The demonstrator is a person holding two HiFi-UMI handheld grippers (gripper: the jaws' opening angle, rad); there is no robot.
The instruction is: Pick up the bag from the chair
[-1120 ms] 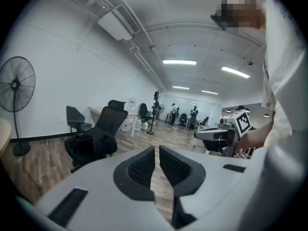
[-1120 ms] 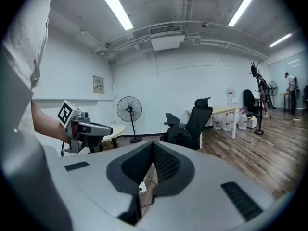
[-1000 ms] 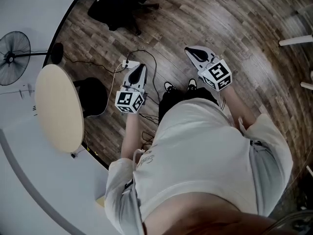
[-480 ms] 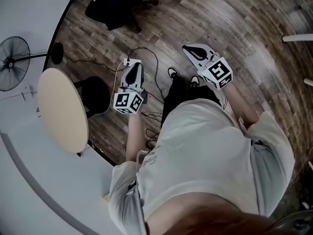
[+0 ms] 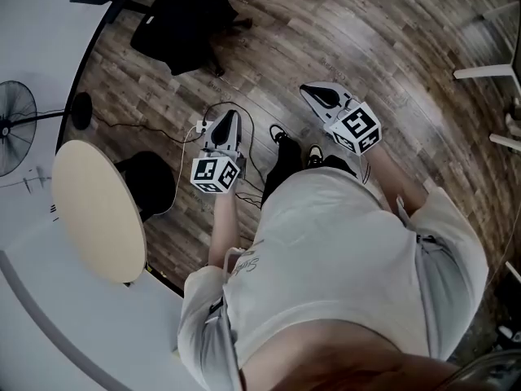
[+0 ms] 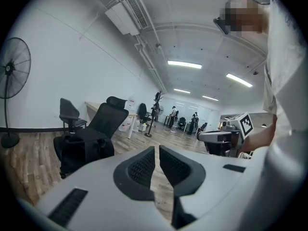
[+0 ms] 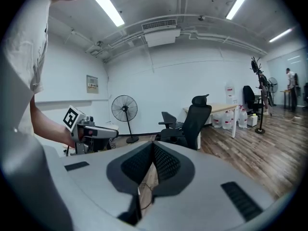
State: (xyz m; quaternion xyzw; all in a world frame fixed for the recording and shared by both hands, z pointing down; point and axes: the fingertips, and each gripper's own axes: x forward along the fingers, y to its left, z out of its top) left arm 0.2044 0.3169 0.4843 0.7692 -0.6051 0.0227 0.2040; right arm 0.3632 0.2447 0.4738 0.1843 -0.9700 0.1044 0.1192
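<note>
A black bag lies slumped on the seat of a black office chair, low at the left in the left gripper view. From the head view, the chair with the bag stands at the top left on the wood floor. The right gripper view shows the same chair further off, at centre. My left gripper points toward it, well short of it, its jaws drawn together with nothing between them. My right gripper is held out beside it, shut and empty.
A round pale table and a dark round base lie at my left. Cables and a power strip run across the floor under the left gripper. A standing fan is by the wall. White furniture legs are at the right.
The chair with the bag has slid lower in the head view, so it is a little nearer. Both grippers stay held out, shut and empty.
</note>
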